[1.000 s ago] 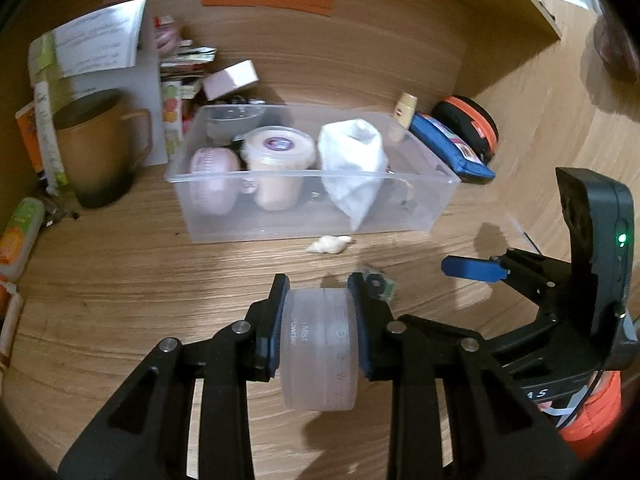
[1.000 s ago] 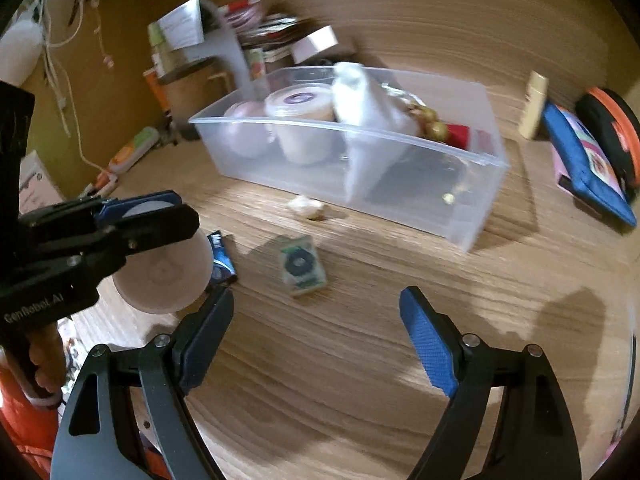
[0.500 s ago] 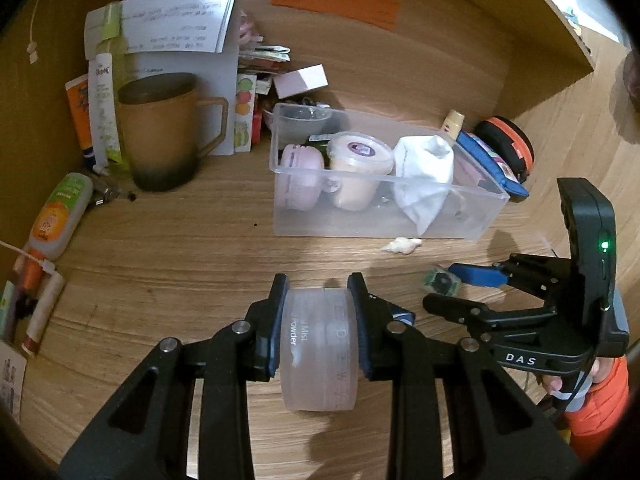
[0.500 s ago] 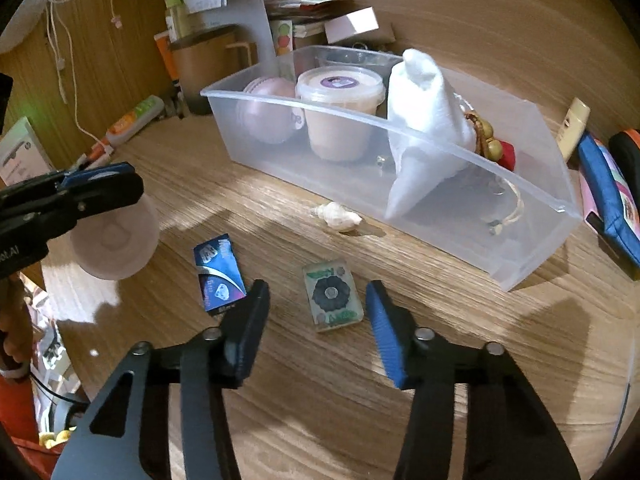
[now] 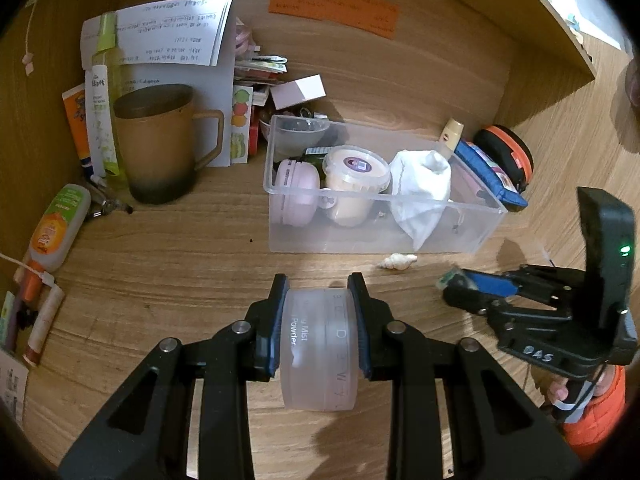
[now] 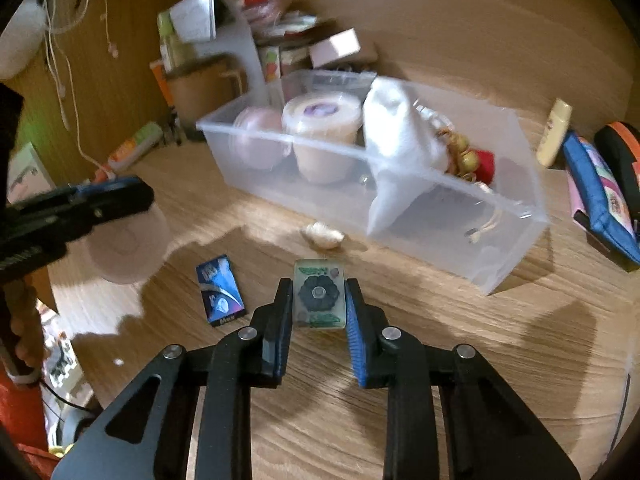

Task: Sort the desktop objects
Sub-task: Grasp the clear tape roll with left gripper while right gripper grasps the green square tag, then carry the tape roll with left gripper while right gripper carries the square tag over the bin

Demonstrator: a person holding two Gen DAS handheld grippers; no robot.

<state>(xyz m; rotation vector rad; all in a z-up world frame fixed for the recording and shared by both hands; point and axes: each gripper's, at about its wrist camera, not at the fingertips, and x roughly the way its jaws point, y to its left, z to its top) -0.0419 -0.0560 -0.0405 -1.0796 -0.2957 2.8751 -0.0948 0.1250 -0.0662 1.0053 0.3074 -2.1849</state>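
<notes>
Two-handed sorting at a wooden bench [image 5: 160, 264]. The left gripper [image 5: 319, 320], centre bottom of the left wrist view, has its jaws clamped on the flat faces of a frosted powder jar [image 5: 319, 350], held above the bench. The right gripper [image 6: 318, 312], centre bottom of the right wrist view, is lowered to the bench with its jaws closed in on both long sides of a small green tile [image 6: 319, 295]; whether they are yet pressing it cannot be told. A clear bin [image 6: 516, 240], centre right, already holds a lidded tub [image 6: 322, 136] and a white pouch [image 6: 394, 152]; a seashell [image 6: 324, 235] and a blue packet [image 6: 220, 290] lie on the bench in front of it. Likely risks: the thin, flat tile may slip or tip out of a shallow edge grip when raised, and the smooth jar may rotate between the pads. The right gripper points forward and down; the left is roughly level.
</notes>
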